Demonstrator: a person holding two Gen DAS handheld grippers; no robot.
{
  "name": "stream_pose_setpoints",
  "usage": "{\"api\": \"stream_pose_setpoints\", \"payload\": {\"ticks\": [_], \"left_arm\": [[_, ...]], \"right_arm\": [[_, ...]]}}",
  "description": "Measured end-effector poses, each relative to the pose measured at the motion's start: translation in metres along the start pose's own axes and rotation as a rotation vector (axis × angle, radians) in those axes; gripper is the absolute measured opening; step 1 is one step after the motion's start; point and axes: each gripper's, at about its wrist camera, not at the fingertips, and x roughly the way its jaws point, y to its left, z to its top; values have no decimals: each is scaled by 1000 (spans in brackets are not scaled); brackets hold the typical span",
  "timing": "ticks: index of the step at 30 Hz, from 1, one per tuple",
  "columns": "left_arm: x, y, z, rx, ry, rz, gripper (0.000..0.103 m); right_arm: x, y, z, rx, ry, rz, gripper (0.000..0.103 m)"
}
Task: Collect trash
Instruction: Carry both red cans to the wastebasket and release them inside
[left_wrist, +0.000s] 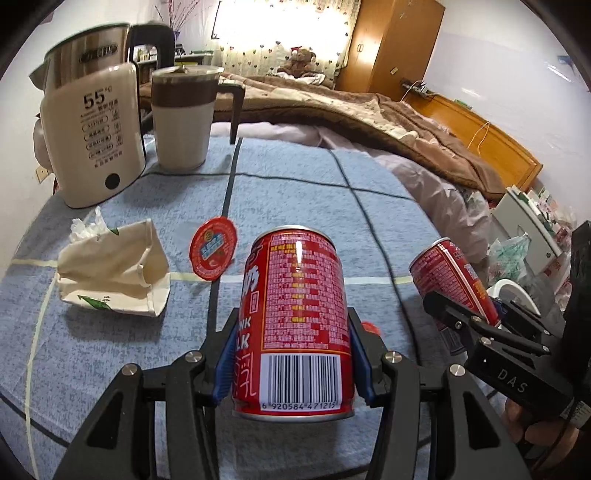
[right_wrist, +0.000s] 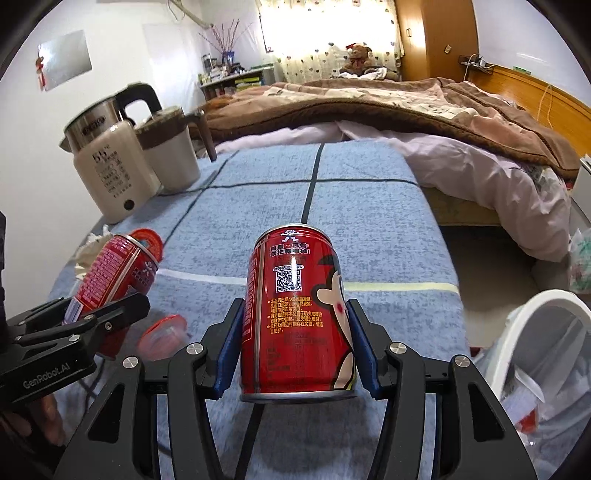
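Both claws are gripping cans: the left gripper (left_wrist: 291, 354) is clamping its blue pads on the barcode can (left_wrist: 295, 317), and the right gripper (right_wrist: 295, 347) is clamping on the cartoon can (right_wrist: 299, 314). Each can is standing upright between its jaws, seemingly lifted just clear of the cloth, though contact underneath cannot be confirmed.

Largest to smallest, in the left wrist view:
- Blue checked tablecloth (left_wrist: 295, 177) is covering the table and filling the centre.
- Kettle (left_wrist: 92, 136) and lidded mug (left_wrist: 184, 118) are standing at 10 and 11 o'clock; neither looks like trash.
- Crumpled paper bag (left_wrist: 114, 273), with tissue at its mouth, is lying at 9 o'clock.
- Red foil lid (left_wrist: 213, 249) is lying flat just left of the barcode can.

In the right wrist view, a white bin (right_wrist: 532, 332) with a plastic liner is waiting at 4 o'clock, and a small red cup (right_wrist: 162, 336) is lying at 8 o'clock.

Progress, as judged: two cans are in hand but not yet binned; the bag, foil lid and cup are remaining on the cloth.
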Motion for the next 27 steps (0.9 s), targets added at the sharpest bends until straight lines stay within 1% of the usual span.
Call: {"api": "stream_pose_setpoints", "payload": {"ticks": [7, 11, 13, 17, 20, 23, 26, 27], "left_arm": [[-12, -27, -2, 50, -18, -29, 54], [-17, -49, -5, 95, -30, -41, 54], [-18, -61, -6, 117, -30, -62, 54], [-20, -87, -10, 165, -35, -88, 54], [-20, -109, -14, 209, -44, -91, 54], [-19, -130, -17, 231, -33, -132, 54], [-19, -152, -22, 276, -42, -129, 54], [-18, -159, -23, 284, -36, -143, 54]], "right_arm": [[-31, -11, -7, 26, -39, -25, 54], [-51, -27, -14, 56, -61, -49, 54], [-62, -37, -18, 75, -73, -62, 54], [-86, -57, -26, 104, -105, -109, 54], [-99, -70, -33, 122, -118, -143, 54], [-113, -87, -40, 149, -133, -174, 54], [-125, -105, -48, 175, -141, -205, 54], [-129, -113, -51, 186, -142, -219, 54]]}}
